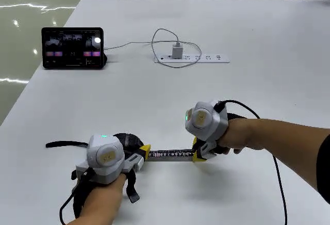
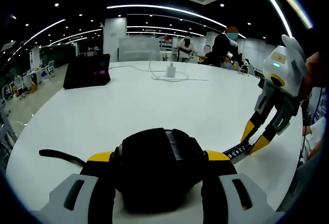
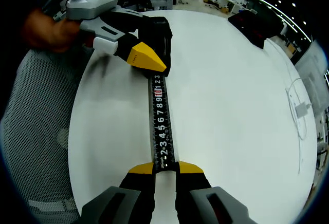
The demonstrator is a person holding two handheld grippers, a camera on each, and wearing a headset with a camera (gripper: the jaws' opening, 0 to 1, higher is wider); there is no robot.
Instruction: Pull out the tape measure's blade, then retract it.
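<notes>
Closest to the person, by the near edge of the table [image 1: 258,39] and left of its middle, the left gripper [image 2: 159,158] is clamped around the black case of the tape measure [image 1: 127,141]. The left gripper view shows one yellow-tipped jaw on each side of the case. From the case's mouth the blade [image 3: 160,126] runs flat along the tabletop toward the right. Its free end sits between the yellow tips of the right gripper [image 3: 165,168], which is closed on it. In the head view that gripper sits low over the table, a little way right of the case, so the two grippers are near each other but apart. Only a short stretch of blade is out, its printed figures readable in the right gripper view, so I judge the pull begun but far from a full draw. Whether it is meant to go further cannot be told, and the retraction is wholly left to do. A thin black strap [image 1: 64,144] lies on the table left of the case; its join to the case is hidden. Farther off, a lit tablet [image 1: 72,48] stands near the left edge toward the far corner. A white power strip [image 1: 192,58] lies mid-table toward the far edge, with a charger [image 1: 177,52] plugged in and a white cable [image 1: 166,33] looping from it.
</notes>
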